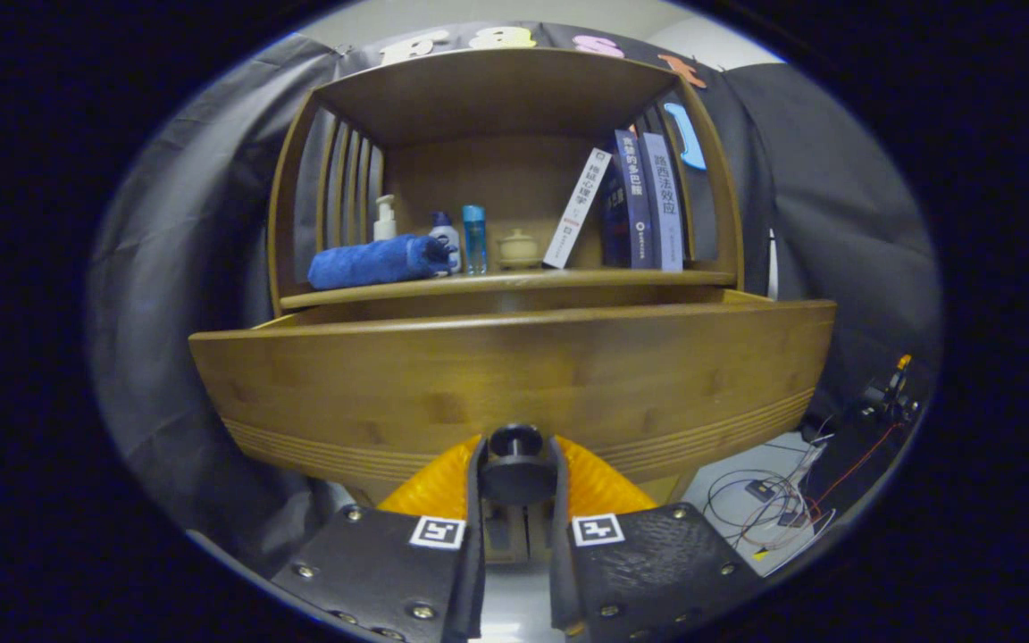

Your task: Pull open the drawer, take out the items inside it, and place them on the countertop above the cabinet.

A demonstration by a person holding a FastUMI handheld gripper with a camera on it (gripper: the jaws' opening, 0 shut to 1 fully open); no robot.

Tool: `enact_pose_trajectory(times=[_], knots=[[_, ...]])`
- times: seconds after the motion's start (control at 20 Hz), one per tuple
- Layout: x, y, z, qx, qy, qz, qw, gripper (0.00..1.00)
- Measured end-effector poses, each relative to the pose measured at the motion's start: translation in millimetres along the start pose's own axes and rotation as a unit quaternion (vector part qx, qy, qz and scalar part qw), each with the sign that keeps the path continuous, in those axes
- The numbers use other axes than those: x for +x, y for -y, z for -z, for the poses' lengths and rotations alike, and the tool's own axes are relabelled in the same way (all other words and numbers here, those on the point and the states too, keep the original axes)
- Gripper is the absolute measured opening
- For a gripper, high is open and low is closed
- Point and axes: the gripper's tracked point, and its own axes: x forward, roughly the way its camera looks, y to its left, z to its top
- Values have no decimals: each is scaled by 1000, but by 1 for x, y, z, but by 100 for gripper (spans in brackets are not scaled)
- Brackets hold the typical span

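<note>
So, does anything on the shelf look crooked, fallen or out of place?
Only small things. The white book leans against the two upright books instead of standing straight, and the rolled blue towel lies partly in front of the bottles. Nothing is spilled or broken. The gripper is shut on the drawer knob.

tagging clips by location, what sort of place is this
Likely a recording booth staged as a home corner: black cloth hangs behind a wooden cabinet, and loose cables lie on the floor. The tool is shut on the drawer knob.
</note>
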Motion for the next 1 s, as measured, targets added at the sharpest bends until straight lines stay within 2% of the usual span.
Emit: enact_pose_trajectory(times=[0.65,0.8,0.95,1.0], knots=[[-90,0,32,-8,-33,-23,999,29],[-96,0,38,22,-57,-31,998,29],[-96,0,37,20,-72,-24,997,29],[-99,0,36,15,-74,-22,997,33]])
